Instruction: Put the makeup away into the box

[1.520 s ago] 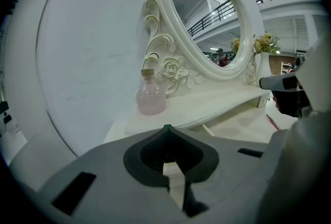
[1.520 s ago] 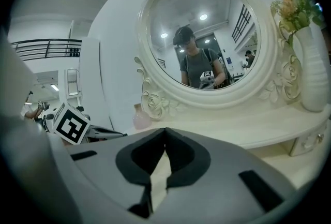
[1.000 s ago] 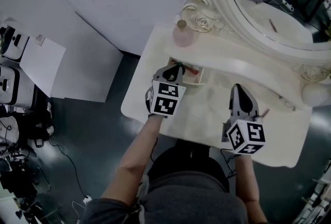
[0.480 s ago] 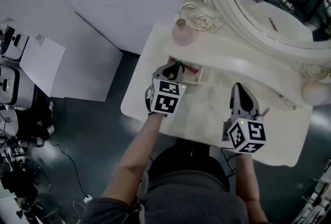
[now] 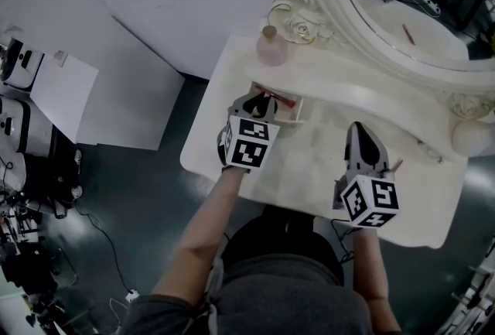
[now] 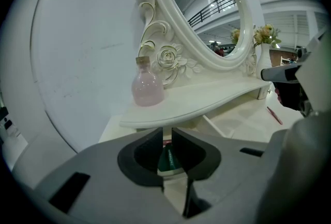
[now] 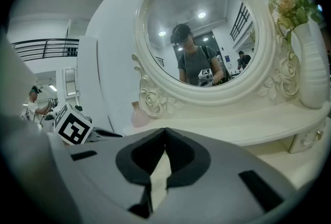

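Note:
A small white open box [image 5: 298, 116] sits on the dressing table [image 5: 232, 70] under the mirror shelf, with a red item [image 5: 287, 102] lying in it. My left gripper [image 5: 259, 100] hangs over the box's left end. Its jaws have just been opening and now stand a little apart [image 6: 167, 132]. A green makeup item [image 6: 168, 160] shows in the gap just beyond them, and the pads are not pressing it. My right gripper [image 5: 357, 129] rests over the table to the right, shut and empty [image 7: 165, 131].
A pink bottle [image 5: 271, 49] stands on the shelf's left end, above the box. The ornate oval mirror [image 5: 402, 8] rises behind it. A white vase [image 7: 310, 73] stands at the right end. A thin red pencil [image 6: 274, 115] lies on the table near my right gripper.
The left gripper's jaws have parted slightly. The green item seen at their tips before no longer shows there in the head view. Neither hand has moved.

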Tool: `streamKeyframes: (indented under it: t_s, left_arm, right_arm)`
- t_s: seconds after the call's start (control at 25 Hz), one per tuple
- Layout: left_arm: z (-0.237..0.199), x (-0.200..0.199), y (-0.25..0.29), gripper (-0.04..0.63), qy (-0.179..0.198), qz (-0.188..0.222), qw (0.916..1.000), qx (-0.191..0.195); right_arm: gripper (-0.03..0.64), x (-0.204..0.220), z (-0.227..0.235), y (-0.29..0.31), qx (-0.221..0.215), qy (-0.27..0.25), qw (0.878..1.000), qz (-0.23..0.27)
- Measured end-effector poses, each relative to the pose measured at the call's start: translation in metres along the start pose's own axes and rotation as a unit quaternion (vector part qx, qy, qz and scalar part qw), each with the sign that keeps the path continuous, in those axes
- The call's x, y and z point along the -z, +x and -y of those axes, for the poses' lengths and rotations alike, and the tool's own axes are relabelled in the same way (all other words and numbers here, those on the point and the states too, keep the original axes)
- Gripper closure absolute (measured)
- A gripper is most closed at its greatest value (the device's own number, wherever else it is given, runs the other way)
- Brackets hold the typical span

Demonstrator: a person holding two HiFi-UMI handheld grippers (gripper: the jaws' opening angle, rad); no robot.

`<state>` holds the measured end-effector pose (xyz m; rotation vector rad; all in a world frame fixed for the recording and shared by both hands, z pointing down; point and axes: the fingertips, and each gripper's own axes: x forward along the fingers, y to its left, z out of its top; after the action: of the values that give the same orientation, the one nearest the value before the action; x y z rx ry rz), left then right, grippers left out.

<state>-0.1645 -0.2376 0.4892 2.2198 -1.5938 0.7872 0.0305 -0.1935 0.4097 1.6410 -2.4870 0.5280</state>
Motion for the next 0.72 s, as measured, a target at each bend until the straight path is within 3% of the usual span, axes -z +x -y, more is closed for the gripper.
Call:
streamKeyframes:
  t_s: [0.72]
  left_arm:
    - [0.016, -0.023, -0.02, 0.552, -0.008, 0.04, 0.9992, 0.005]
  right_arm:
    - [0.612, -0.004, 0.011, -0.015, 0.003, 0.002, 1.0, 0.009]
